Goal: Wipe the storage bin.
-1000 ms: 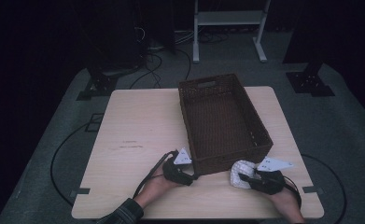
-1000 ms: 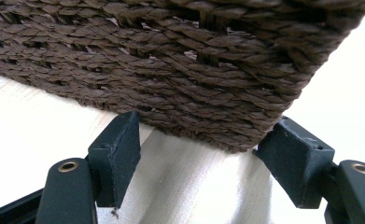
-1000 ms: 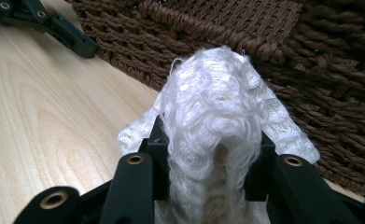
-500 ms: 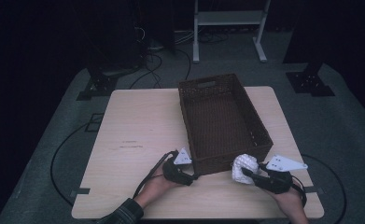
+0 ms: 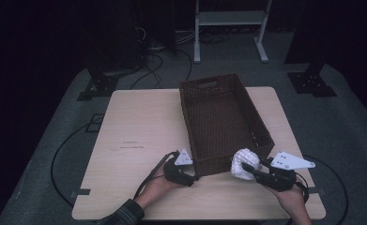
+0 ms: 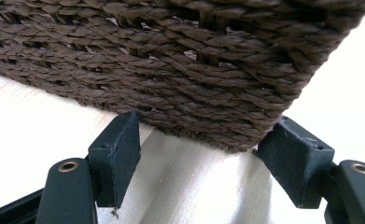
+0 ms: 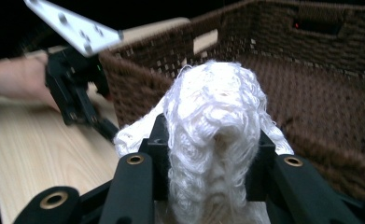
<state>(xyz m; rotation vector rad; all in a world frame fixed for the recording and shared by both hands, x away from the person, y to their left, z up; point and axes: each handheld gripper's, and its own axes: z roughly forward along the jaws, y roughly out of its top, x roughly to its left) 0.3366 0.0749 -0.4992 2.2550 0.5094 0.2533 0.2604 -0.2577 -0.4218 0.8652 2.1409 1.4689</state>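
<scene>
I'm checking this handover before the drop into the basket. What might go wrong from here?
1. The white cloth hangs loose around the right gripper, which is shut on it; trailing folds might snag on the basket rim.
2. The cloth sits just outside the near wall; released early, it would likely land on the table.
3. The left gripper straddles the basket's corner with jaws open, so a bump could shift the basket.

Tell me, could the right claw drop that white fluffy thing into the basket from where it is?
Probably yes. The right claw holds the cloth by the basket near rim, with its top open.
</scene>
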